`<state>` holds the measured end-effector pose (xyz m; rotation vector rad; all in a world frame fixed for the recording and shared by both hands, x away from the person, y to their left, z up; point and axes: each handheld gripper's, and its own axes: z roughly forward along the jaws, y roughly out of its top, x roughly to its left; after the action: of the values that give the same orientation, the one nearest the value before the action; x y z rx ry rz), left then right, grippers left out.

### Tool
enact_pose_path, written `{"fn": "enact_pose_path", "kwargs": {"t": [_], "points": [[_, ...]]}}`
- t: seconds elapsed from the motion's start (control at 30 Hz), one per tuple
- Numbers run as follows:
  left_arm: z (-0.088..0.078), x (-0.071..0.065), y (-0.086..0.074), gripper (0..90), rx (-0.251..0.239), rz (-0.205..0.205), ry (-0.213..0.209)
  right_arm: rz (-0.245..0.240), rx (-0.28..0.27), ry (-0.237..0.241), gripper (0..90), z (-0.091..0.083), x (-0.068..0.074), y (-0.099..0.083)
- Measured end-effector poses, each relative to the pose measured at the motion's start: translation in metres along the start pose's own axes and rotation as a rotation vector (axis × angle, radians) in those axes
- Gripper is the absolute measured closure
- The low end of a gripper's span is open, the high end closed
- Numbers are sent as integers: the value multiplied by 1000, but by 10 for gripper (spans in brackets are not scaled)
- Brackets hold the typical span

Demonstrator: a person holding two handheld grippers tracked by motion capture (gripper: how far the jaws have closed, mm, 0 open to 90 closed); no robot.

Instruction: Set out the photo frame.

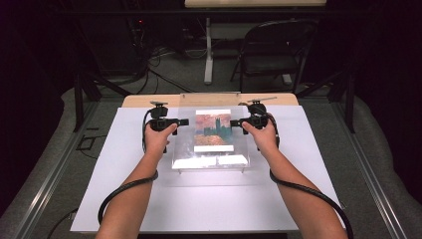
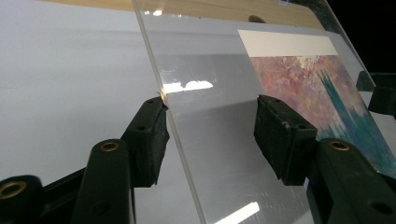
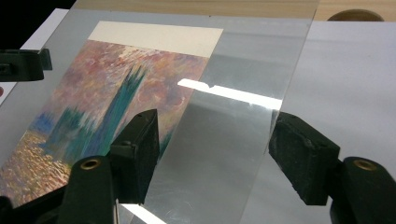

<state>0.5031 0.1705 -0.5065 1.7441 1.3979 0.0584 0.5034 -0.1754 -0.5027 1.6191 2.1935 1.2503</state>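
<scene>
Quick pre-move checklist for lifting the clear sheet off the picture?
1. Left tongs straddle the clear sheet's left edge: ok.
2. Right tongs straddle its right edge: ok.
3. Pads pressing the sheet on both sides: cannot tell; gaps show beside it.
4. Picture lies flat under the sheet: ok.
5. Both hands level across from each other: ok.
6. White table top near the sheet free of clutter: ok.

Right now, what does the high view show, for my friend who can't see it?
A person's left hand-held gripper and right hand-held gripper flank a clear plastic sheet over a colourful painting print, on a white table.
</scene>
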Motion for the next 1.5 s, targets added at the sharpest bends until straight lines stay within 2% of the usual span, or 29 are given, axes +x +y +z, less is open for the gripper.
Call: {"fn": "enact_pose_path", "kwargs": {"t": [0.43,0.63,0.87,1.17,1.5], "points": [[-17,-11,1,496,-18,37,-5,-51,-12,-12,382,-22,10,1],[-23,-12,1,519,-29,29,-15,-74,-15,-15,384,-26,14,2],[-30,-17,1,526,-32,45,-5,-105,-20,-18,396,-33,18,3],[-38,-21,0,535,-42,67,1,-113,-31,-17,418,-39,21,2],[-45,-31,-3,547,-69,48,27,-95,-52,-33,439,-46,27,1]]}}
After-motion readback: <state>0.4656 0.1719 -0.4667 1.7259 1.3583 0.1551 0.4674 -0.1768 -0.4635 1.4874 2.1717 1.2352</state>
